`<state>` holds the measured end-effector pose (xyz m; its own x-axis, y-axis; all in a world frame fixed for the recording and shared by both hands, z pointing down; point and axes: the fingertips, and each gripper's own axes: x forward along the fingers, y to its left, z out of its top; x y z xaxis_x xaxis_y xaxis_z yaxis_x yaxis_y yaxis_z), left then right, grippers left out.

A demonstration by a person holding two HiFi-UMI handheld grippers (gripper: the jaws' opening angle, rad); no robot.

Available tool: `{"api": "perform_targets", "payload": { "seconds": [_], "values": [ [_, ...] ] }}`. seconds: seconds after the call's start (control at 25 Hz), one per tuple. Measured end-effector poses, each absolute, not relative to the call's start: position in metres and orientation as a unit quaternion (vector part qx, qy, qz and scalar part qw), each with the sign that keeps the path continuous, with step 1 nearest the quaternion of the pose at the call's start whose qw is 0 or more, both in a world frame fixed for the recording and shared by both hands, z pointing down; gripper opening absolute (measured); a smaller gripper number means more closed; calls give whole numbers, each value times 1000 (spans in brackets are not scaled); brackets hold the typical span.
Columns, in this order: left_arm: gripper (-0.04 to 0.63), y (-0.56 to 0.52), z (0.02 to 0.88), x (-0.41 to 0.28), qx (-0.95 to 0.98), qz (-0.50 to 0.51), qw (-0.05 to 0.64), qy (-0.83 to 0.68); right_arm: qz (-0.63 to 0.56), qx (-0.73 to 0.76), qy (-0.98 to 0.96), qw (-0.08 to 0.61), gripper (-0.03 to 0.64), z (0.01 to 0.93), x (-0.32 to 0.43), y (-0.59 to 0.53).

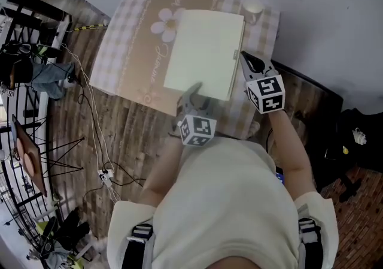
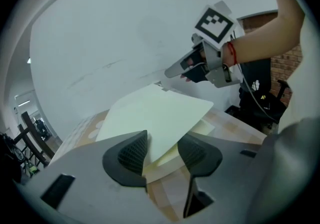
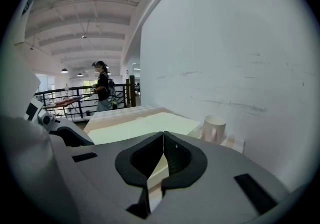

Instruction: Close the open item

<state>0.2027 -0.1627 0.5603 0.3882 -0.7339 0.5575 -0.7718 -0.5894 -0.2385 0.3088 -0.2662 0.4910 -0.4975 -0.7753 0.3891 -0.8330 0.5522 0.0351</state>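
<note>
A pale yellow book (image 1: 203,52) lies on a checked tablecloth (image 1: 125,52). In the left gripper view its cover (image 2: 155,111) sits slightly raised over the pages. My left gripper (image 1: 192,91) is at the book's near edge. Its jaws stand apart (image 2: 162,150), and the cover's corner lies between them without either pad pressing on it. My right gripper (image 1: 244,55) hovers at the book's right edge, level with the spine clasp. Its jaws (image 3: 163,150) meet at the tips, empty. The same gripper (image 2: 170,73) shows beyond the book in the left gripper view.
A white mug (image 1: 252,9) stands at the table's far right corner, also visible in the right gripper view (image 3: 212,128). A white wall runs behind the table. Cables and stands crowd the wooden floor at left (image 1: 90,142). A person (image 3: 102,86) stands far off by a railing.
</note>
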Motion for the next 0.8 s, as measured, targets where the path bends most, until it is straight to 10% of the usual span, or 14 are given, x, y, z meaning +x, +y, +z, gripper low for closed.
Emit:
{"api": "perform_targets", "payload": {
  "seconds": [0.8],
  "values": [
    [186,-163,563,206,839,344,38,-421,92,402,-857,308,0,567,284,-291]
  ]
}}
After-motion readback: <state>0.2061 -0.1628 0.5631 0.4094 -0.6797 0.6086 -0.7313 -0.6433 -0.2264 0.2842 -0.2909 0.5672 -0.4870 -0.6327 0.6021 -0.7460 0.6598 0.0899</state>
